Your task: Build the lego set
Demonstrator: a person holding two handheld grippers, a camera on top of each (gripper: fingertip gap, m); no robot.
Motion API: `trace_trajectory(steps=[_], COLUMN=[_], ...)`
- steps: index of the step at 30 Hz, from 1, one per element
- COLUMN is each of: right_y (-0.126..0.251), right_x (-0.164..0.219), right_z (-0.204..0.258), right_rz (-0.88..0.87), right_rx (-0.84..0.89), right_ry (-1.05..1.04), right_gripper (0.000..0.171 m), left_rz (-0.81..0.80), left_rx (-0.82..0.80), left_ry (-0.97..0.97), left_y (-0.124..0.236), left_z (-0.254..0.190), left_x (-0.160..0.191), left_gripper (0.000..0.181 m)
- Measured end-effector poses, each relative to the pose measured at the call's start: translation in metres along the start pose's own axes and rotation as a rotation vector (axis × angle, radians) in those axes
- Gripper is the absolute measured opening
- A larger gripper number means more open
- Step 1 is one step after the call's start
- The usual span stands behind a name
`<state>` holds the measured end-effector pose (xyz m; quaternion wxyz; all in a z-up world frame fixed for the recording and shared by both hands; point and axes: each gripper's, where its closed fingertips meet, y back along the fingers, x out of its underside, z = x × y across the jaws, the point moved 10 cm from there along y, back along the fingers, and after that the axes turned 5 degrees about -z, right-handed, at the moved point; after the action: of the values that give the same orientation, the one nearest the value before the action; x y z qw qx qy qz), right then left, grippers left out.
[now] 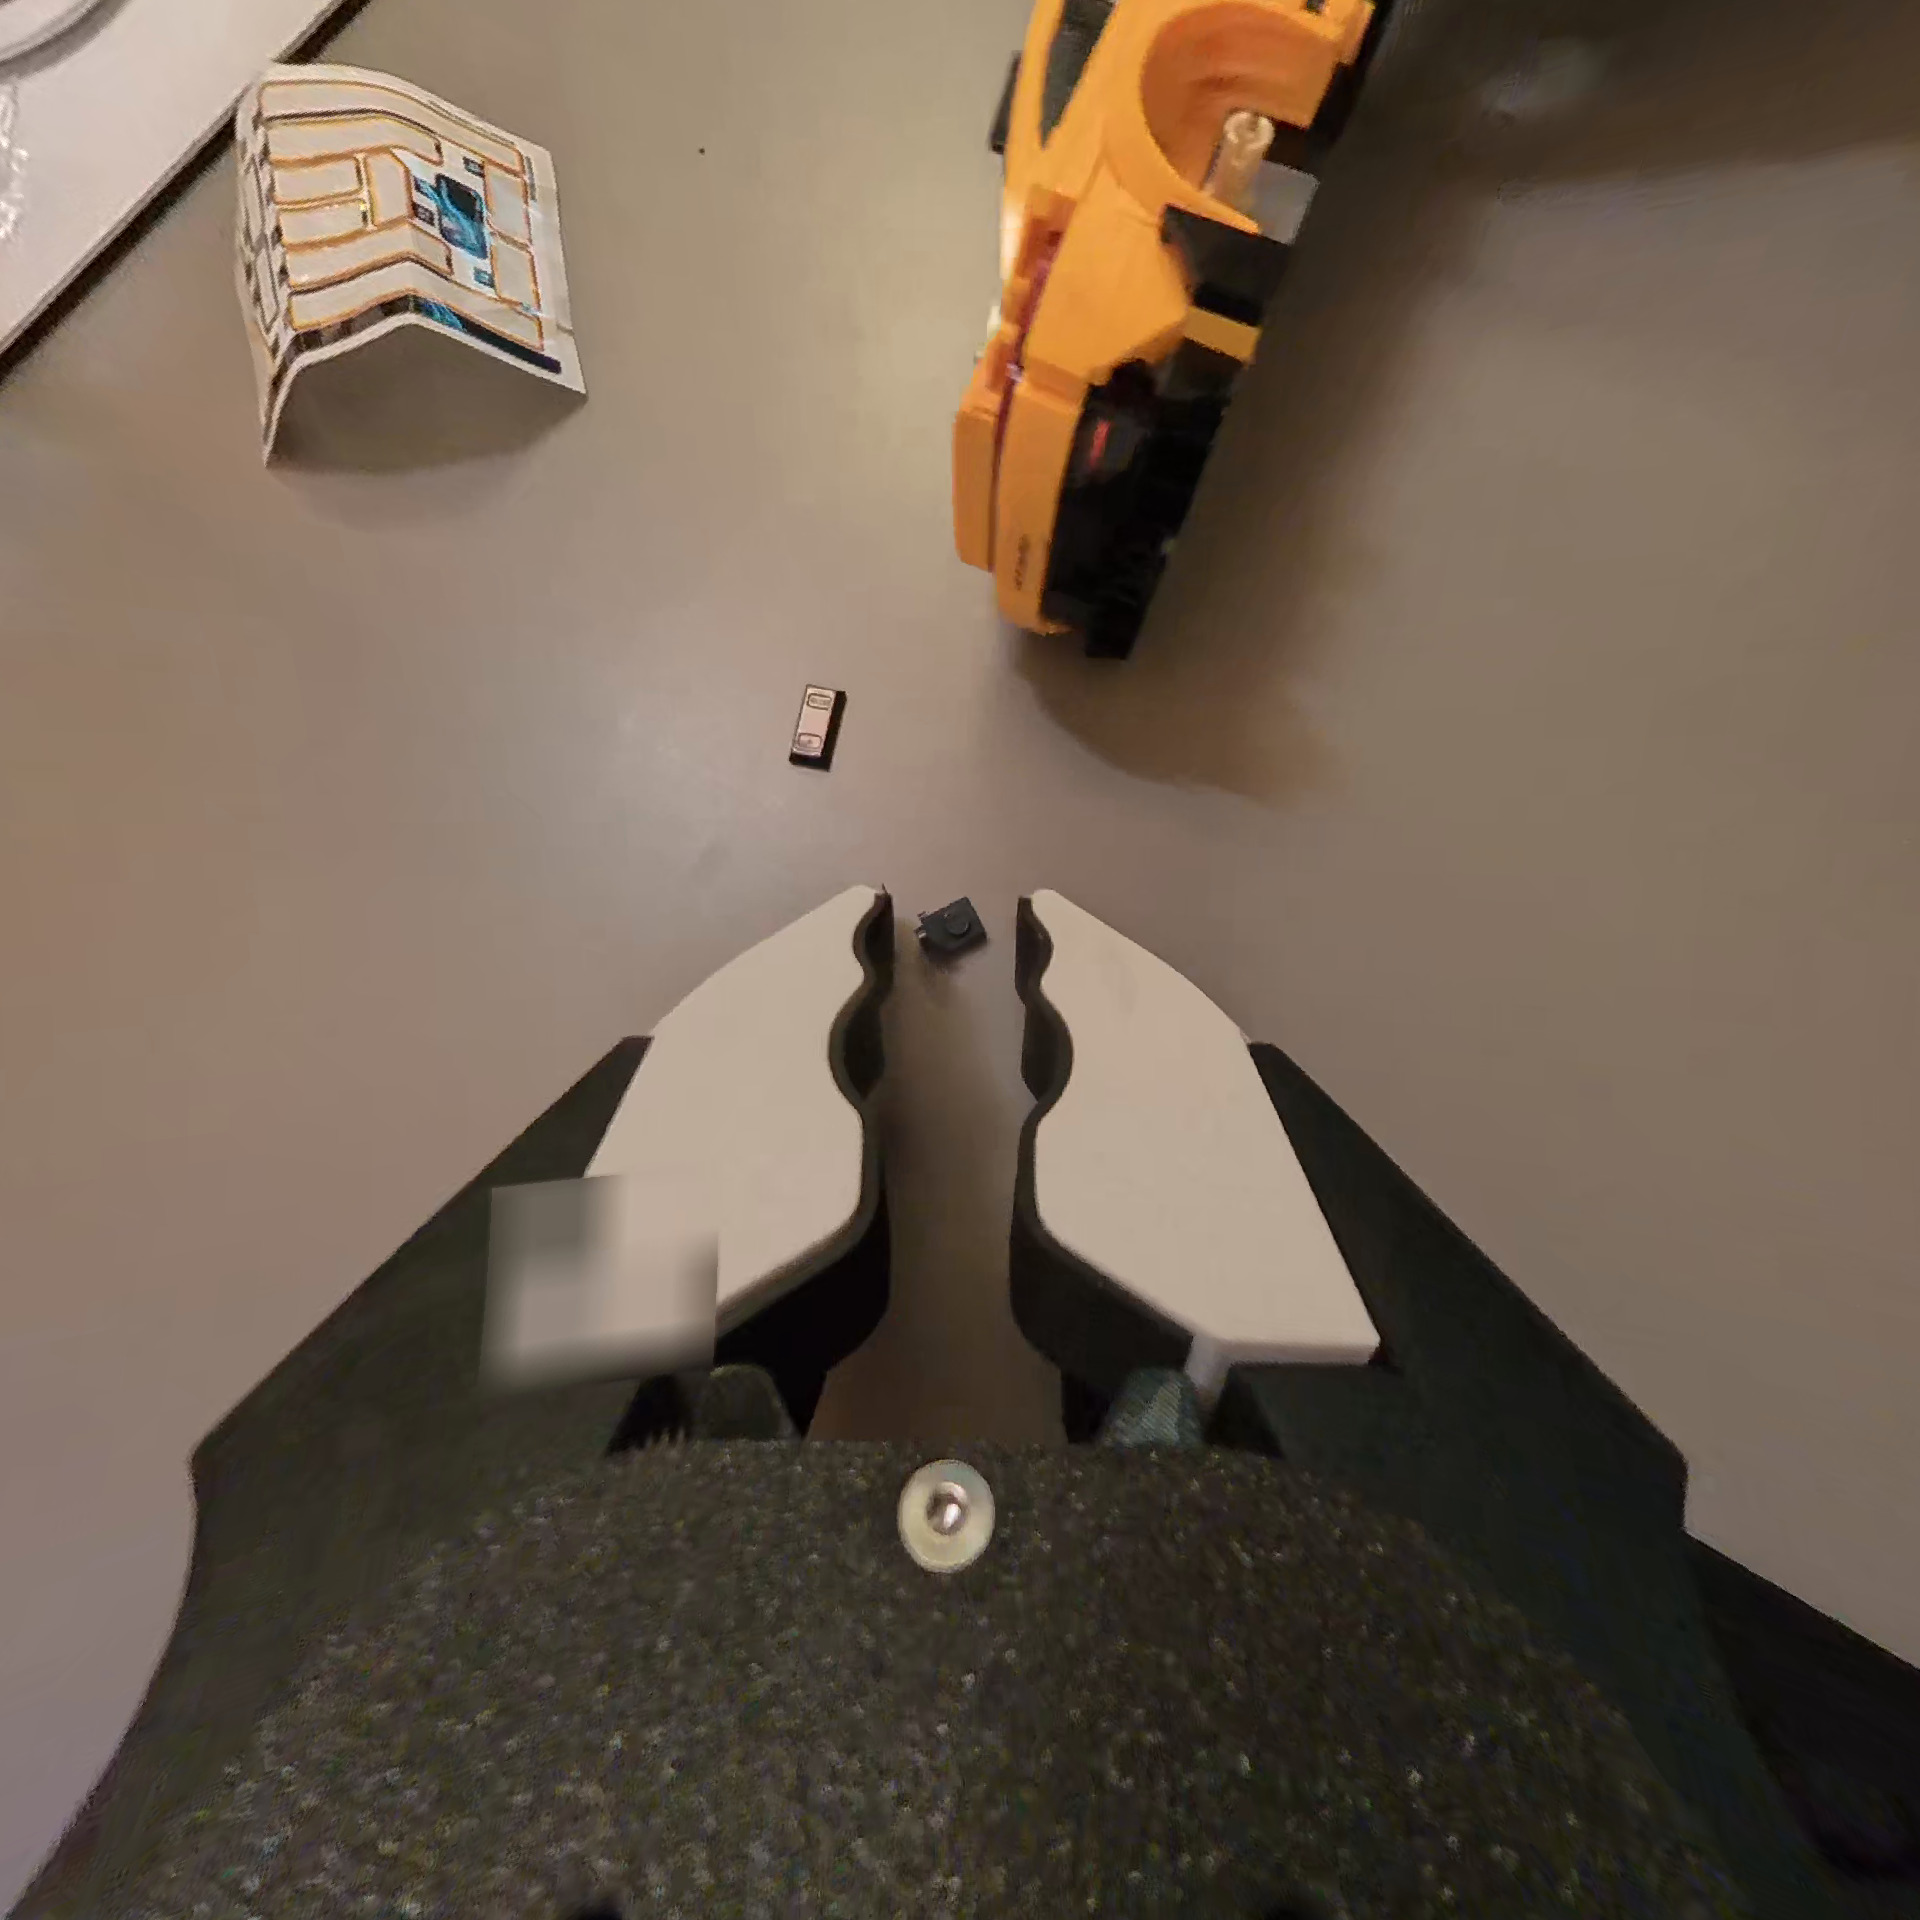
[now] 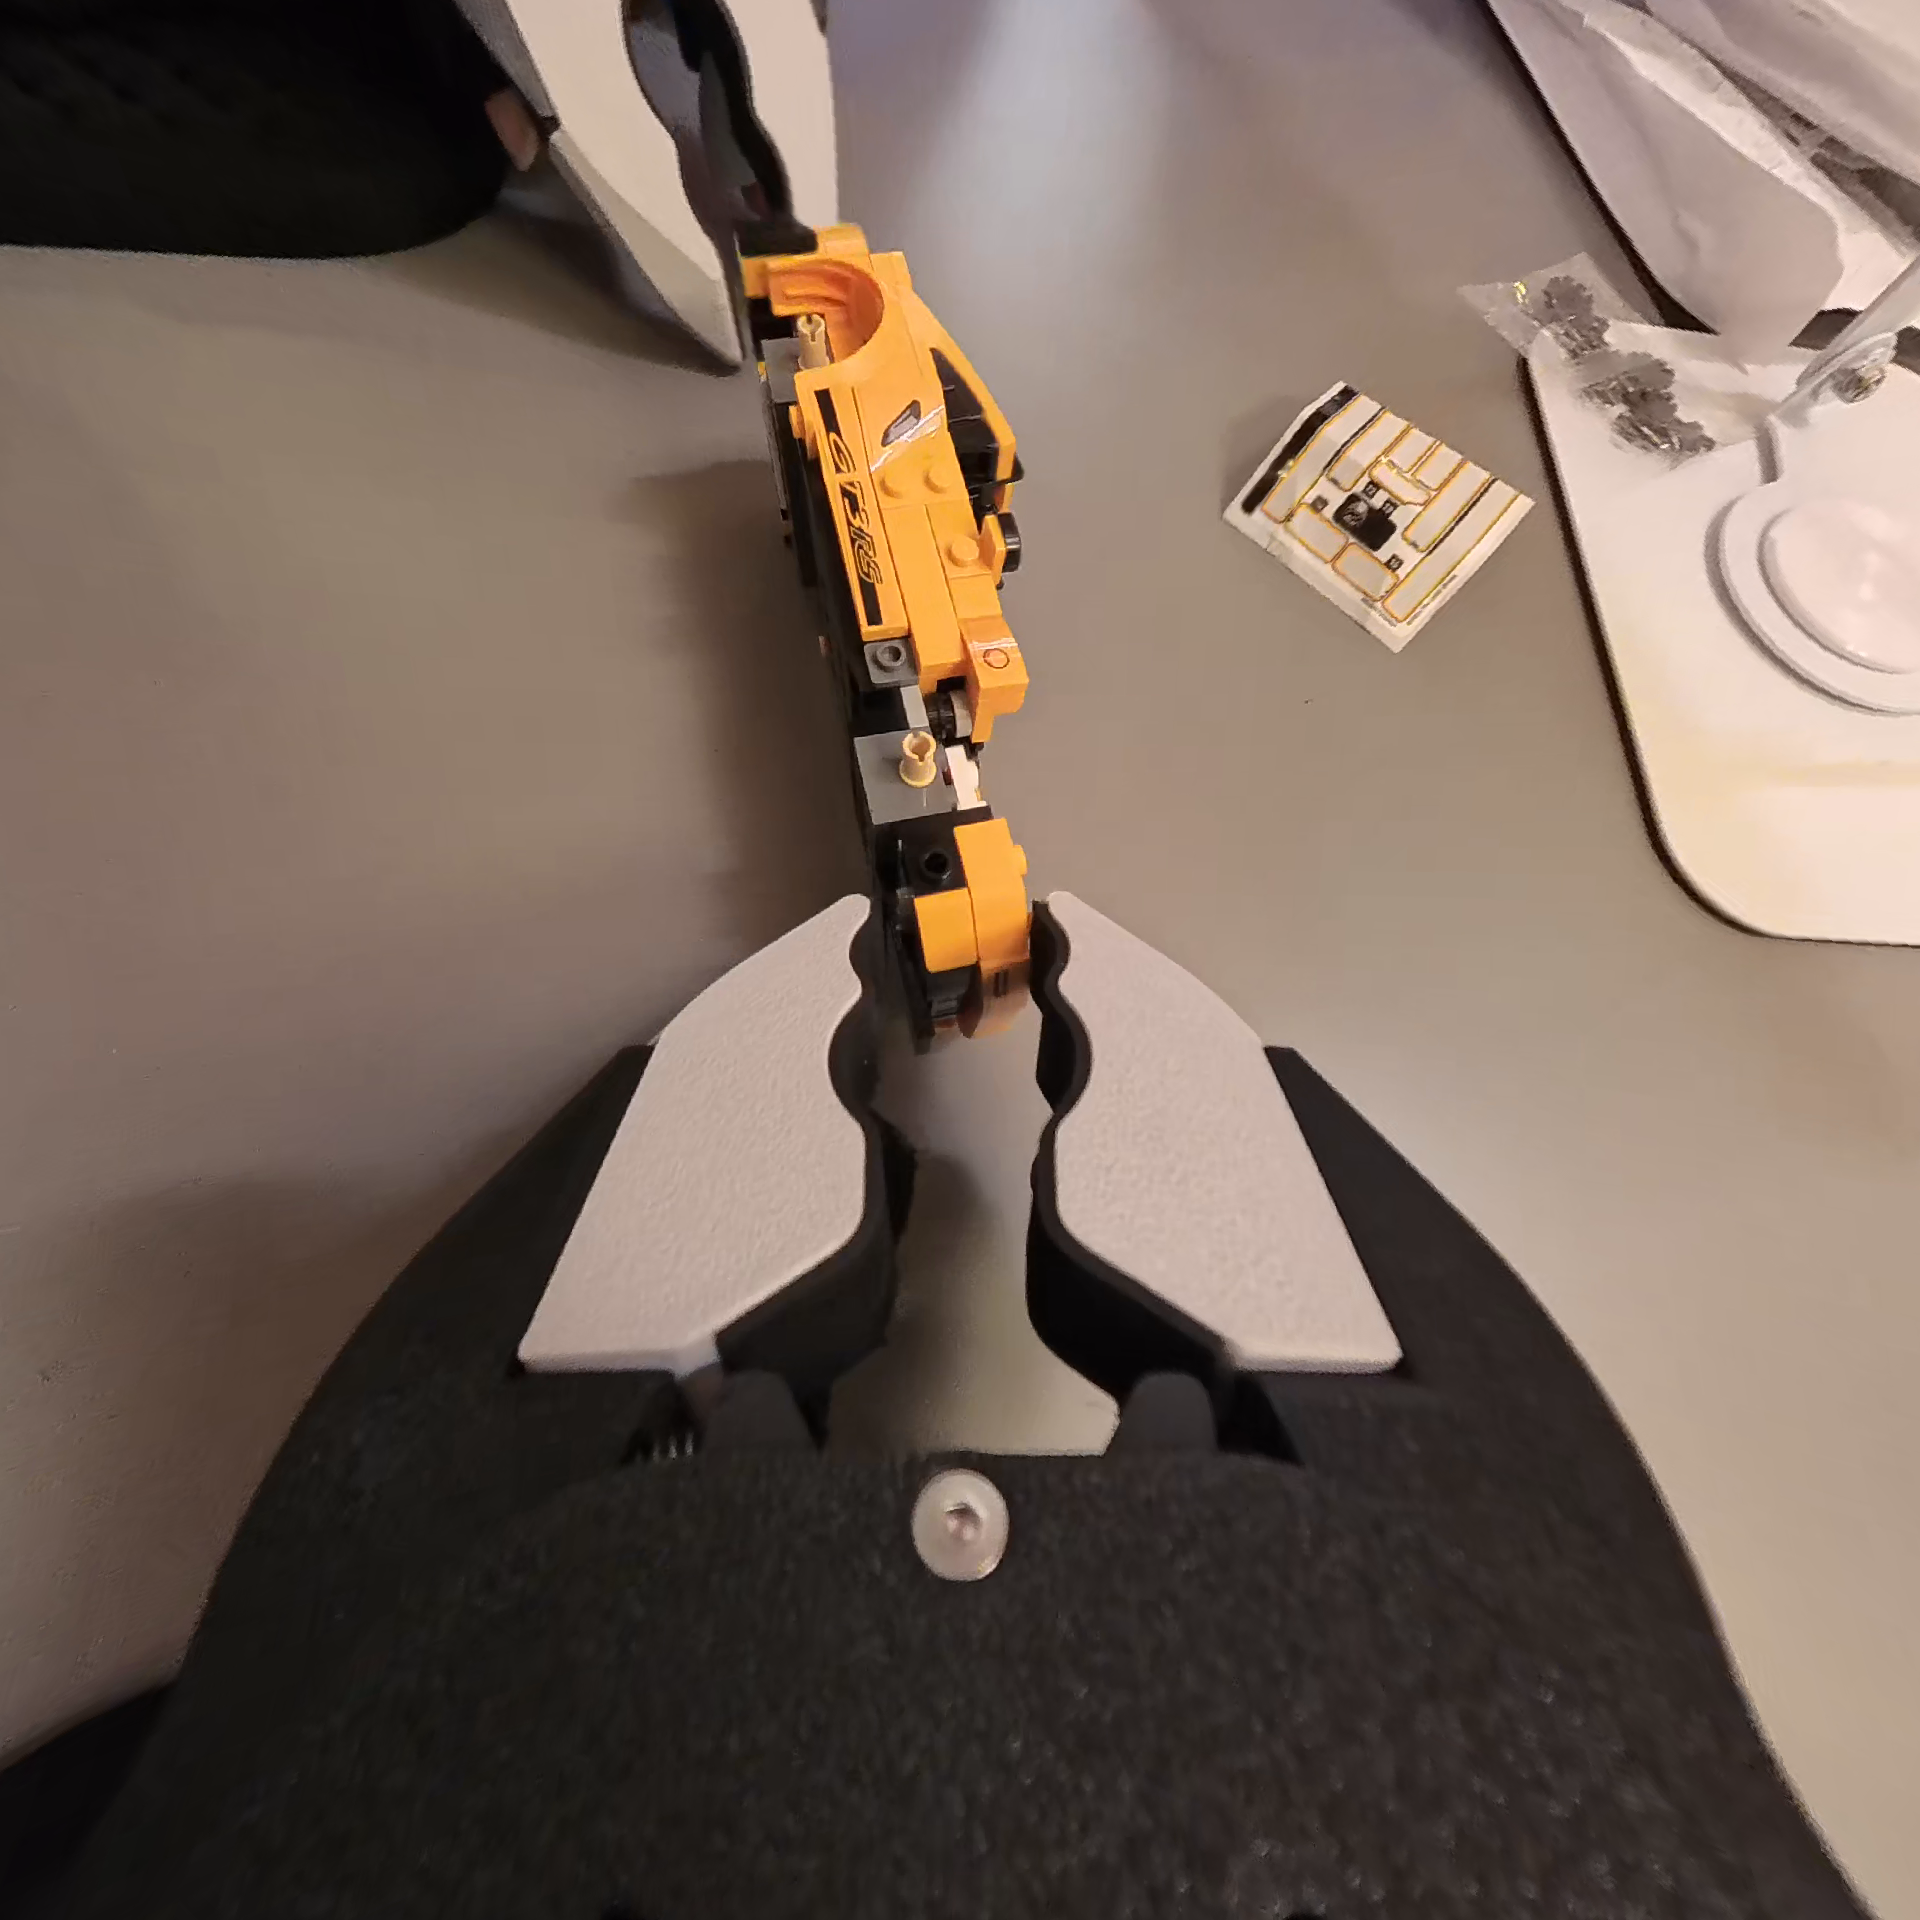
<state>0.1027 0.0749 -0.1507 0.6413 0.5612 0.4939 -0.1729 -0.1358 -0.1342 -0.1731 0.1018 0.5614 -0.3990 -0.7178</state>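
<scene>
A partly built orange and black lego car (image 2: 904, 499) lies on its side on the grey table. My right gripper (image 2: 961, 935) is shut on the car's near end. In the left wrist view the car (image 1: 1122, 312) lies at the upper right. My left gripper (image 1: 954, 914) is open and low over the table. A small black lego piece (image 1: 951, 928) lies between its fingertips, touching neither. A small black tile with a pale printed face (image 1: 818, 725) lies a little farther ahead. One of the left gripper's white fingers (image 2: 623, 156) shows beyond the car's far end.
A curled sticker sheet (image 1: 400, 249) lies at the far left; it also shows in the right wrist view (image 2: 1377, 514). A white stand base (image 2: 1766, 675), a clear bag of small dark parts (image 2: 1590, 343) and crumpled paper (image 2: 1714, 125) sit at the right.
</scene>
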Motion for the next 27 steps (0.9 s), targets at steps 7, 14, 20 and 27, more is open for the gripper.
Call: trace_trajectory(steps=[7,14,20,27], right_y=[-0.011,-0.001,0.023,0.029], right_x=[-0.006,-0.009,-0.013,-0.022], right_z=[-0.015,-0.006,-0.004,0.016], right_rz=[0.019,-0.021,-0.116,-0.200], right_rx=[0.026,0.072,0.141,0.187], right_ry=[0.009,0.018,-0.028,-0.001], right_gripper=[0.026,0.028,0.029,0.028], left_rz=[0.011,0.007,0.007,-0.010], left_rx=[-0.012,0.002,0.020,0.095], left_ry=[-0.021,-0.017,-0.019,-0.057], left_y=[-0.001,-0.001,-0.001,-0.006], left_z=[-0.005,-0.007,-0.009,-0.021], left_x=[0.000,0.001,0.001,-0.004], left_gripper=[0.019,0.012,0.011,0.010])
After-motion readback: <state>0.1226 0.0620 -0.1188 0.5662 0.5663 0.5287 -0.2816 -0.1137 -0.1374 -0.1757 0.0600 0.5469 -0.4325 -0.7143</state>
